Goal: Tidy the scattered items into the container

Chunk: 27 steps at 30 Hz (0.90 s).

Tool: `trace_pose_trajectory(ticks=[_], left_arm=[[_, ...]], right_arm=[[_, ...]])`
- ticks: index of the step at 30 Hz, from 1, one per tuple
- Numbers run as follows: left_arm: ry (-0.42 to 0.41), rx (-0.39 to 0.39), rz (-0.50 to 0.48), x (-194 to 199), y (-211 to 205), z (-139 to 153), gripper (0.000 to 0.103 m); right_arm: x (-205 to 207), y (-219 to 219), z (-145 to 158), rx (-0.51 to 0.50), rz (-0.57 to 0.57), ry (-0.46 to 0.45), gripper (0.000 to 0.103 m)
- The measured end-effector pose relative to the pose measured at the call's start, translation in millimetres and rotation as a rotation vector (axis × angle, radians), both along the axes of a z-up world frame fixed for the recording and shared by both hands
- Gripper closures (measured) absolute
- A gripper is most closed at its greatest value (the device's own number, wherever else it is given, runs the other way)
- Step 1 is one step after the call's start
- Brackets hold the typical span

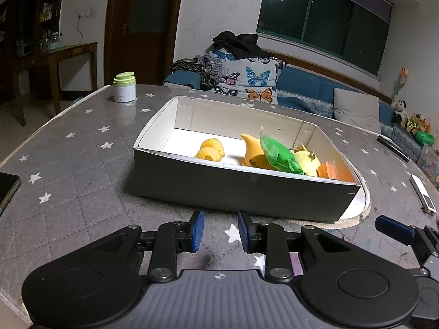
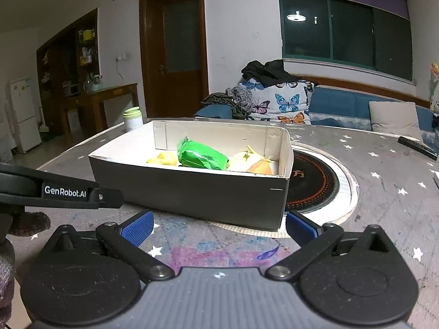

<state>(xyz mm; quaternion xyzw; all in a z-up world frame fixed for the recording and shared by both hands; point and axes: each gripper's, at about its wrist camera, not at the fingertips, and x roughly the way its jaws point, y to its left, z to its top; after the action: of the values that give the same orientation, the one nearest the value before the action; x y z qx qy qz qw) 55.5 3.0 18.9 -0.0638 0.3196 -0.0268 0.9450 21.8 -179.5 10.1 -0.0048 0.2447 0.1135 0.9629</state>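
Note:
A grey box with white inner walls [image 1: 241, 189] [image 2: 192, 189] stands on the star-patterned table. Inside lie orange toy fruit [image 1: 210, 149], an orange cone-shaped toy [image 1: 251, 148], a green packet [image 1: 278, 153] [image 2: 201, 155] and yellow toys [image 1: 308, 160] [image 2: 164, 159]. My left gripper [image 1: 221, 230] hovers over the table just in front of the box, its blue pads a little apart and empty. My right gripper [image 2: 219, 226] is wide open and empty in front of the box's near right corner. The right gripper's finger also shows in the left wrist view [image 1: 395, 226].
A white jar with a green lid [image 1: 124, 86] [image 2: 133, 119] stands at the table's far left. A phone [image 1: 8, 186] lies at the left edge. A round hotplate [image 2: 315, 183] sits under the box's right end. Remotes [image 1: 422, 196] [image 2: 417, 144] lie at the right.

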Motion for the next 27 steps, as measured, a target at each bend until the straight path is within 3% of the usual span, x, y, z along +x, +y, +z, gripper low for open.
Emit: trace_pose_trajectory(ticks=[27], left_arm=[[-0.018,0.147,0.011,-3.0,-15.9,-4.9,0.071]], right_arm=[[1.4,1.1,-3.2,-0.011,-0.017,0.02,0.0]])
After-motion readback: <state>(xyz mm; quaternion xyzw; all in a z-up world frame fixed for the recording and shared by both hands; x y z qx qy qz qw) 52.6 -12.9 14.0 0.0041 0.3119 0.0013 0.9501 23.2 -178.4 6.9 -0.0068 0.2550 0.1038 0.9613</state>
